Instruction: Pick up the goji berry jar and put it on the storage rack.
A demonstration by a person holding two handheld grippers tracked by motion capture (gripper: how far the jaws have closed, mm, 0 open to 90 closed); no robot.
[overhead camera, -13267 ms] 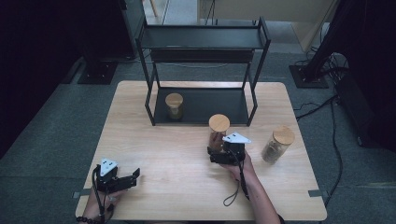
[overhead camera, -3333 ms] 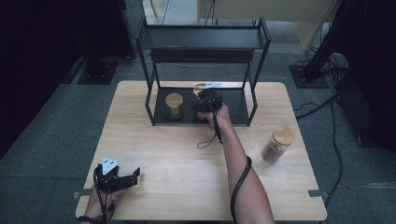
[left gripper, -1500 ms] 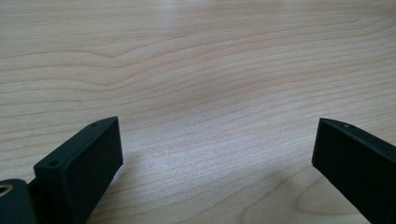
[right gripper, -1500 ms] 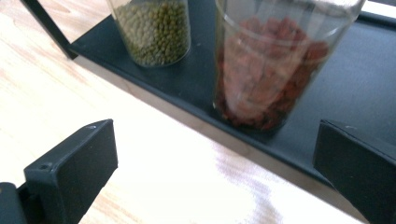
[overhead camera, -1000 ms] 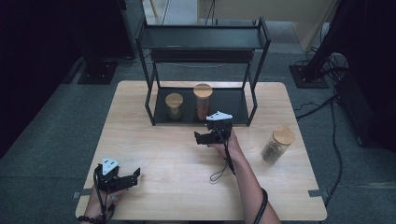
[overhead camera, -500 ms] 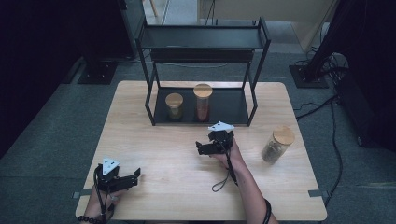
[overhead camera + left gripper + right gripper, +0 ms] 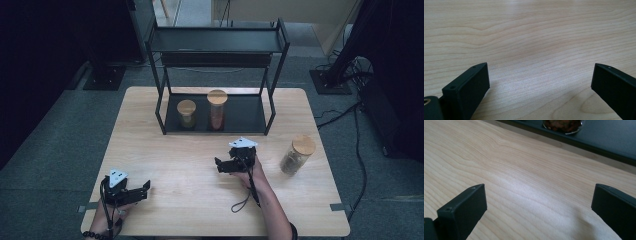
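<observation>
Two jars [image 7: 202,110] shelved; right gripper [image 7: 223,165] released, empty. Swing right to remaining jar [image 7: 295,155], grasp mid-body, keep upright. Left gripper [image 7: 140,190] released.

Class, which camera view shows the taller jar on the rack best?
The high view: the taller jar stands whole on the rack, lid visible. The right gripper view catches merely its base; the left gripper view faces the table.

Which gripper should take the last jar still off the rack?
Right. The right gripper is open, empty and close to the jar on the table, on the same side. The left gripper, also open, rests at the table's near left corner, much farther off.
</observation>
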